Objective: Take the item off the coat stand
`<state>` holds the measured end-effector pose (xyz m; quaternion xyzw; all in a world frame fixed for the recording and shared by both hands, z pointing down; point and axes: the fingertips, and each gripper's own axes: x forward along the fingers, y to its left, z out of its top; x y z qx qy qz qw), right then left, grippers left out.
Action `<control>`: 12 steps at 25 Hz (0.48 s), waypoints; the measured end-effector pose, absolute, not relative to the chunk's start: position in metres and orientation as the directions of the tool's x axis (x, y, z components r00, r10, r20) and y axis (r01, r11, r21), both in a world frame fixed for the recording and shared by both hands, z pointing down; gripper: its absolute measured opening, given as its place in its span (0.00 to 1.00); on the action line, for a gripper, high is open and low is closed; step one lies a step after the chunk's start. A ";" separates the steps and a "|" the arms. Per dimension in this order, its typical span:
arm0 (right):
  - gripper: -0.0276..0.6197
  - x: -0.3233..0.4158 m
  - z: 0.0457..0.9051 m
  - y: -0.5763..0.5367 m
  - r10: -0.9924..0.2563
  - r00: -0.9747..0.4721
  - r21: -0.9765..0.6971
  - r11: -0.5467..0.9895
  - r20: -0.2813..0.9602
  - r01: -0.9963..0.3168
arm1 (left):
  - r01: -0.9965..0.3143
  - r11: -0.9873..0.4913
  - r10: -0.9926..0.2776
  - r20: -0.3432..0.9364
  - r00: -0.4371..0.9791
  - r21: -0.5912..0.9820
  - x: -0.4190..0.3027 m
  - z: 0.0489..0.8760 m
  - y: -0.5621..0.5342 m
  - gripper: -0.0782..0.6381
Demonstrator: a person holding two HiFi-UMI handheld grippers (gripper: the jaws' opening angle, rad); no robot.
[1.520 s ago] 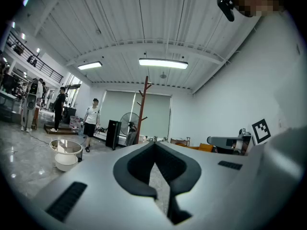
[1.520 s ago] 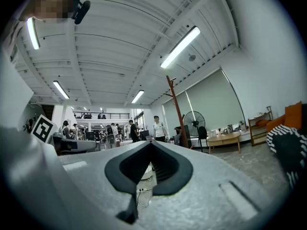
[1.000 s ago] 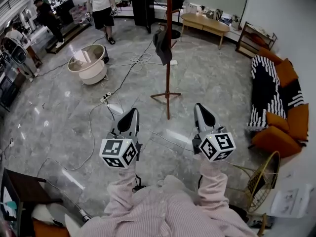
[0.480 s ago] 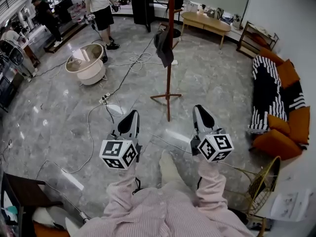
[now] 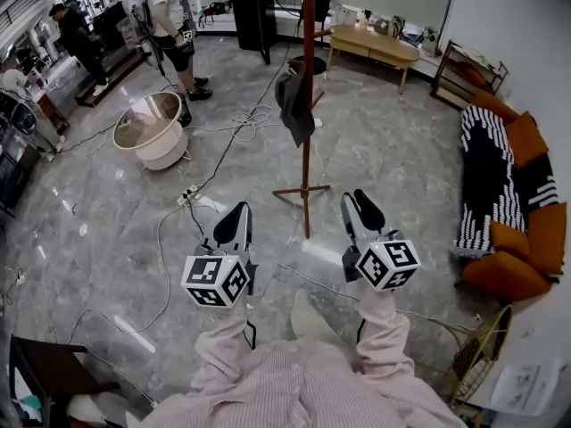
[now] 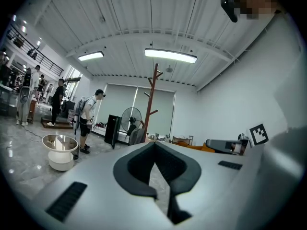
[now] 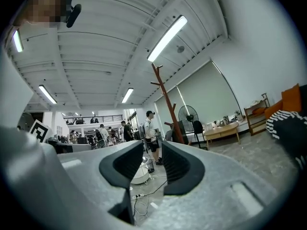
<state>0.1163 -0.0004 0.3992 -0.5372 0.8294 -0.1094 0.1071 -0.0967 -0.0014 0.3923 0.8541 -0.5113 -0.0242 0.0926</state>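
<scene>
Dark garment [image 5: 293, 103] seen hung on coat stand [image 5: 307, 141], at left side of pole in head view, untouched. Stand set on grey floor [image 5: 401, 159], ahead of both grippers and between them in head view. Left gripper [image 5: 238, 212] held level, jaws pressed together at tips, nothing pinched. Right gripper [image 5: 355, 200] held level, jaws spread, just been opening. Nothing held between them; only floor and cables [image 7: 139, 195] seen through gap.
</scene>
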 end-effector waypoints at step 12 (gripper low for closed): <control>0.29 0.124 0.405 -0.127 -0.900 -0.435 -0.357 0.417 -0.032 -0.836 | -0.868 -0.452 -0.877 0.076 0.475 0.207 -0.078 0.394 -0.125 0.11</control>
